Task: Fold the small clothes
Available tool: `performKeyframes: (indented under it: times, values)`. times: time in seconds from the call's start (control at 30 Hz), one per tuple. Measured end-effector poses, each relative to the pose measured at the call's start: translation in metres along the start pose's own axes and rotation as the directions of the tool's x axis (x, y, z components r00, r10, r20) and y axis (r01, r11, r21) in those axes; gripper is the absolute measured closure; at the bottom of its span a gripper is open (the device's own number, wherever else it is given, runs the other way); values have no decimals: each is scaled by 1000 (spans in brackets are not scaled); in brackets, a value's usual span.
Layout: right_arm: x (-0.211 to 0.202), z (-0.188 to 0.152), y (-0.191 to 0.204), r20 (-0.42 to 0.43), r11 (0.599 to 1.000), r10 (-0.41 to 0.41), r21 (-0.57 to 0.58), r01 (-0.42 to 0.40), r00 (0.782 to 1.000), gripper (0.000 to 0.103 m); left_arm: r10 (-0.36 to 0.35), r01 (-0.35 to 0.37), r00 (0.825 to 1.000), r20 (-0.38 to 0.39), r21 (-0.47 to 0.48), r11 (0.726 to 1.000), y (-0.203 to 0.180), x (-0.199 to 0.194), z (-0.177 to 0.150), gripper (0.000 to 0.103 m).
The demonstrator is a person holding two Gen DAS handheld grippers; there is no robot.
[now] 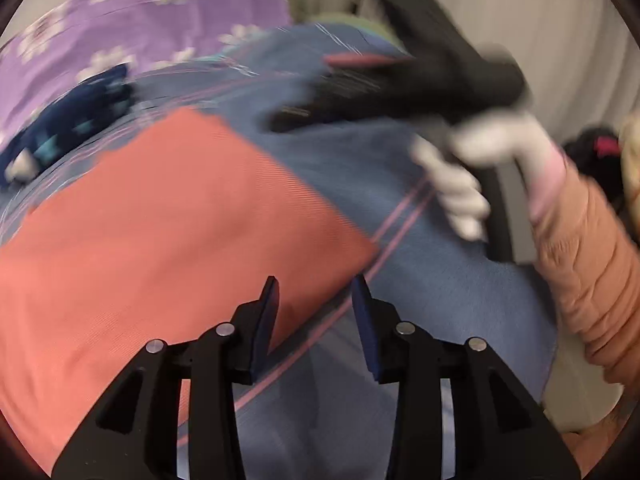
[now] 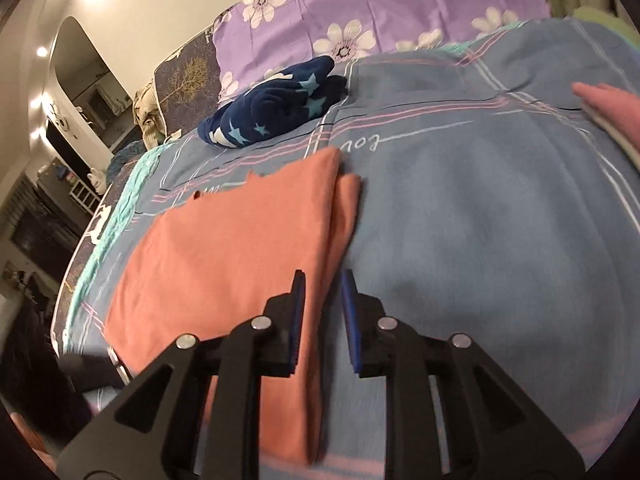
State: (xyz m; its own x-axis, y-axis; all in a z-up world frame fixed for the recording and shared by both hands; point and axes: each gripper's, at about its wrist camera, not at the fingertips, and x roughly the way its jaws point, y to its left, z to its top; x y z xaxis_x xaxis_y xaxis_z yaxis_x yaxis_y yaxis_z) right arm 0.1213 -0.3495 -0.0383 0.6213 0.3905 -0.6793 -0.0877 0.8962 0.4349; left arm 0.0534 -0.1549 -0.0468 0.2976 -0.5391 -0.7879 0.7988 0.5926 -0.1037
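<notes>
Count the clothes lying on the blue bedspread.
3: salmon garment flat below both grippers, navy star-print garment bunched near the purple floral pillow, and pink piece at the right edge. More may be hidden.

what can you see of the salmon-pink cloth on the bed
The salmon-pink cloth looks like soft, finely ribbed knit, folded into a flat rectangle with a second layer peeking out along its right edge. It lies on the blue plaid bedsheet, in front of a navy star-print garment. Nothing grips it; both grippers' jaws stand open above its near edge.
</notes>
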Motion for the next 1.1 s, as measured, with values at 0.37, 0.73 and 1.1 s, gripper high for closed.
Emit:
performKeyframes:
  times: [0.37,0.73,1.1]
  values:
    - [53,33,-23,-71,999,37,13,-36,997,74,189,-179,980,-61,141,974,-36,40,11,41]
    - [84,55,-30,-82,983,175,69,-169,981,99,94,-92,995,-45,39,995,-19,39,30,94]
    - [101,56,-45,-36,979,180,101,-176,983,100,-9,18,997,-82,103,995,-30,54,19,92]
